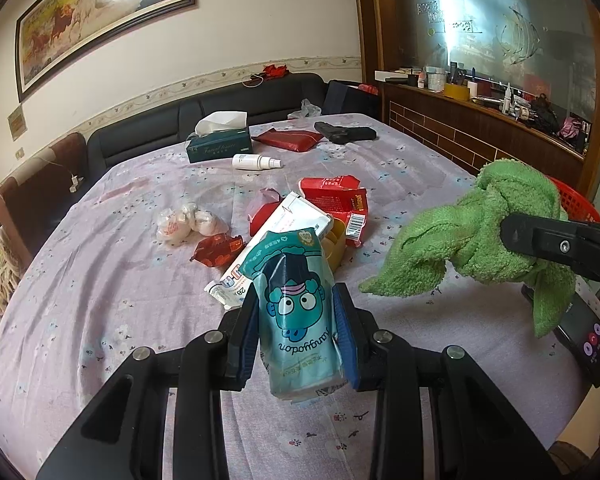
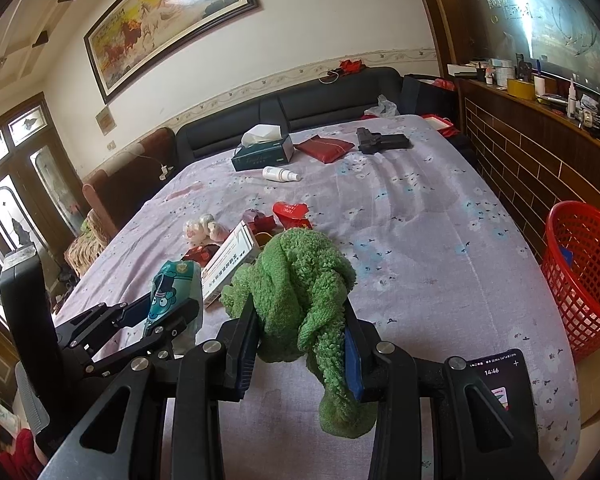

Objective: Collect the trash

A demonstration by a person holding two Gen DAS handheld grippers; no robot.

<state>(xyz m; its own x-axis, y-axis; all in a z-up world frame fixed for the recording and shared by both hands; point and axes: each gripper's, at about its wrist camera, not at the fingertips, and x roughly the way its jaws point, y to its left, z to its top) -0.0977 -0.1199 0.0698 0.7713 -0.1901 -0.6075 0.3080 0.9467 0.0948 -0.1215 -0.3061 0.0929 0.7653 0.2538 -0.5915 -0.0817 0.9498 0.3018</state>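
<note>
Left tongs (image 1: pixel 296 332) around teal packet (image 1: pixel 296 300)

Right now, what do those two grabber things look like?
Both look alike. The left gripper and right gripper are black, with angular linkage arms that have cut-out slots and shiny round silver pins at the joints. Each has two flat fingers lined with blue pads. The left one carries a tall black block behind it. No cables, sleeves or hands show.
</note>
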